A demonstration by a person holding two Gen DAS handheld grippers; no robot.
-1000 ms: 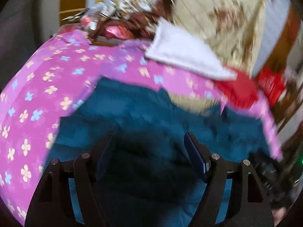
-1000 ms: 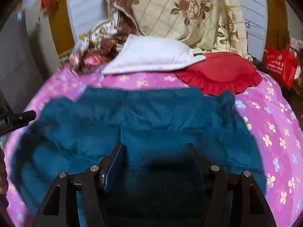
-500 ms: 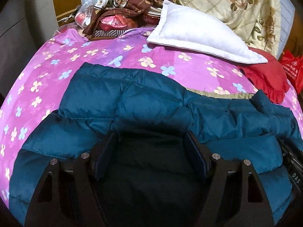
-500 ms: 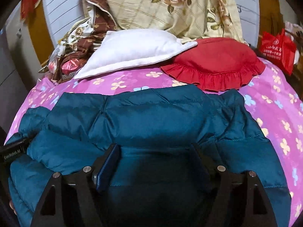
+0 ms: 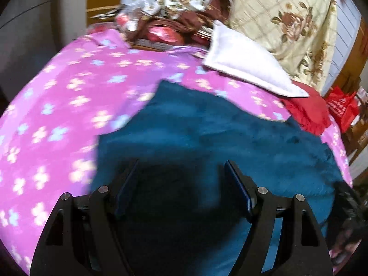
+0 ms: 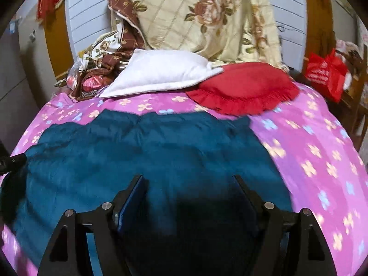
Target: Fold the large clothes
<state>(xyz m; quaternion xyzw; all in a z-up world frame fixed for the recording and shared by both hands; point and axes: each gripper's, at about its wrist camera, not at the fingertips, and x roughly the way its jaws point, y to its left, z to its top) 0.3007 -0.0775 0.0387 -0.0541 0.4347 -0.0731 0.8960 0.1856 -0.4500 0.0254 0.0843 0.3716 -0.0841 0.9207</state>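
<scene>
A teal padded jacket (image 5: 207,133) lies spread on a pink flowered bedspread (image 5: 69,105). It also fills the middle of the right wrist view (image 6: 147,147). My left gripper (image 5: 181,168) is open, its jaws wide apart over the jacket's near part, with dark fabric between them. My right gripper (image 6: 188,181) is open in the same way over the jacket's near right part. The other gripper's tip (image 6: 12,161) shows at the jacket's left edge. Both views are blurred by motion.
A white pillow (image 6: 161,73) and a red frilled cushion (image 6: 243,87) lie at the head of the bed. A floral quilt (image 6: 202,16) and a heap of brown cloth (image 6: 103,69) sit behind them. A red bag (image 6: 326,73) stands at the right.
Both views pulled back and up from the jacket compared with half a second ago. More bedspread shows at the sides. Both grippers stay open.
</scene>
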